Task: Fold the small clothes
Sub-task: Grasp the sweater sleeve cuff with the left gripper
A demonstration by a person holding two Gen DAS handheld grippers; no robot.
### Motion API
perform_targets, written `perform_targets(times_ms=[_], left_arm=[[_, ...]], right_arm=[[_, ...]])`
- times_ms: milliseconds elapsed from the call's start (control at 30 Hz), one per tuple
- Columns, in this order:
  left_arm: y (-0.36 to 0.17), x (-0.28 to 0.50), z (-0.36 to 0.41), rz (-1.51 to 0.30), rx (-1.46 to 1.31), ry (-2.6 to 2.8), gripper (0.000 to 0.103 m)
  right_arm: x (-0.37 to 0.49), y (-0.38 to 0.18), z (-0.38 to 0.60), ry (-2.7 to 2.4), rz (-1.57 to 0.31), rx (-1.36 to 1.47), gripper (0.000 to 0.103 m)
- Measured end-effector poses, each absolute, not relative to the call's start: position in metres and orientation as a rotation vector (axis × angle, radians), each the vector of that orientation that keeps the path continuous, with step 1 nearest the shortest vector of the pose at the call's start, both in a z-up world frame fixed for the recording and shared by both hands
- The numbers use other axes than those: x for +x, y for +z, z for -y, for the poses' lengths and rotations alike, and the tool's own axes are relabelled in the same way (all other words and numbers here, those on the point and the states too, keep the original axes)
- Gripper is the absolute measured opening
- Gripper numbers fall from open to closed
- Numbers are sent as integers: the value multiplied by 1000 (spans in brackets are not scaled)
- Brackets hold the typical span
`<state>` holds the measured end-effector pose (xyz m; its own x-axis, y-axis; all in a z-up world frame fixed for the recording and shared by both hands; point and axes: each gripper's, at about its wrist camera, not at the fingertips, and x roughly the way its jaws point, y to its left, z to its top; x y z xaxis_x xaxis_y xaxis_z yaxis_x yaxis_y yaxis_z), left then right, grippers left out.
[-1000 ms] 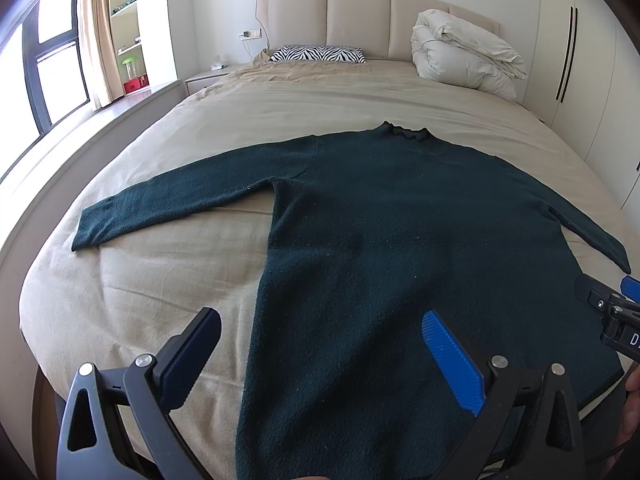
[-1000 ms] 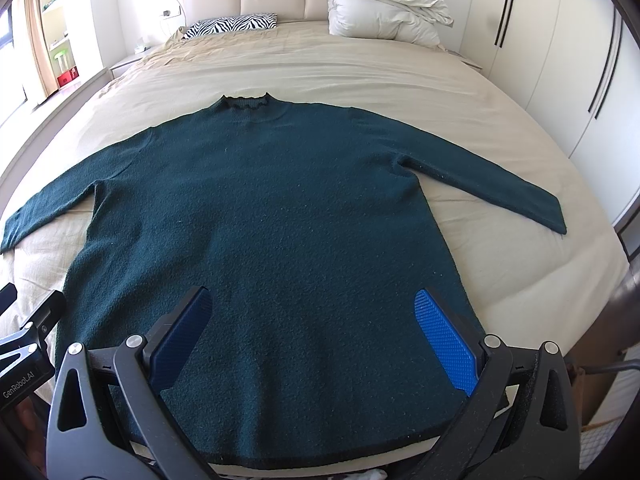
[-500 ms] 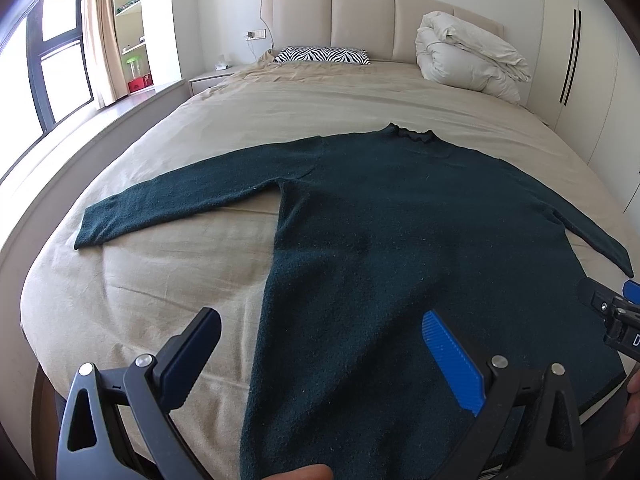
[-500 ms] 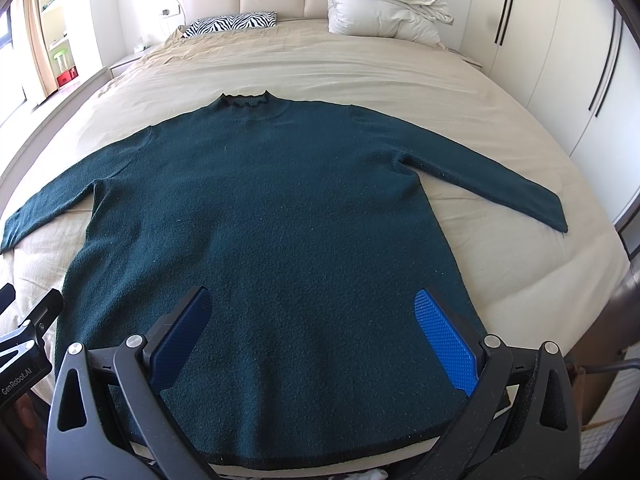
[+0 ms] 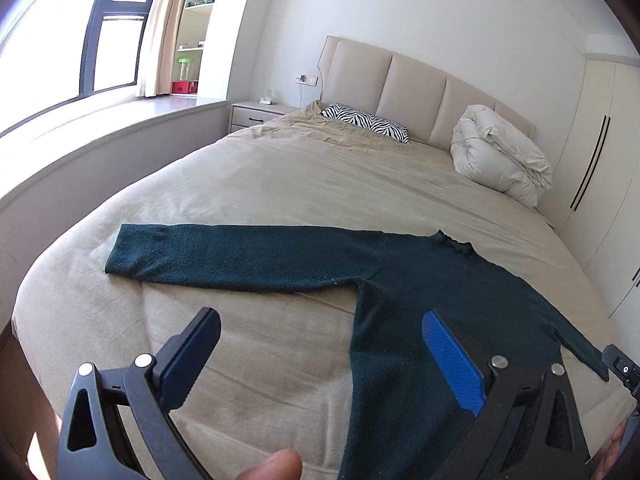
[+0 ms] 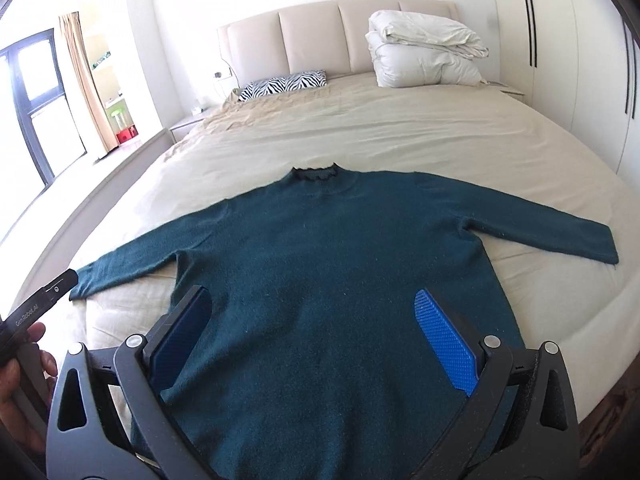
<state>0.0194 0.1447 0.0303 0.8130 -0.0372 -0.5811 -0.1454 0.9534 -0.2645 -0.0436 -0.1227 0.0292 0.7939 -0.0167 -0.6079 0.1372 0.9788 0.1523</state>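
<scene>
A dark green long-sleeved sweater (image 6: pixel 332 264) lies flat and face up on the beige bed (image 6: pixel 400 132), collar toward the headboard, both sleeves spread out. My left gripper (image 5: pixel 320 332) hovers open above the sweater's left side, near the armpit; the left sleeve (image 5: pixel 224 256) stretches ahead of it. My right gripper (image 6: pixel 312 312) is open too, held over the lower body of the sweater with nothing between its fingers. The left gripper's body (image 6: pixel 36 312) shows at the left edge of the right wrist view.
A zebra-print pillow (image 6: pixel 284 84) and a folded white duvet (image 6: pixel 424 52) lie at the headboard. A nightstand (image 5: pixel 260 114) and window ledge run along the left; white wardrobe doors (image 6: pixel 560 60) stand on the right. A hand (image 6: pixel 20 380) holds the left gripper.
Both grippers have risen and tilted up; the left one swung left toward the left sleeve. The sweater has not moved, and both grippers stay open.
</scene>
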Motion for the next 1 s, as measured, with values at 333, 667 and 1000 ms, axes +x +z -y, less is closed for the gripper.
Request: perform_targets(times_ms=[333,667,1000], left_arm=[[-8,14,-249,-649,-631,148,103],[-107,65,-341,-582,-1301,167,76],[-141,81,-358,-445,-1552,349,70]], right_arm=[[-25,62,90,11,-561,164,103],[-6,58,78,100,-603,239,87],[15,40,90,119,-647,332,78]])
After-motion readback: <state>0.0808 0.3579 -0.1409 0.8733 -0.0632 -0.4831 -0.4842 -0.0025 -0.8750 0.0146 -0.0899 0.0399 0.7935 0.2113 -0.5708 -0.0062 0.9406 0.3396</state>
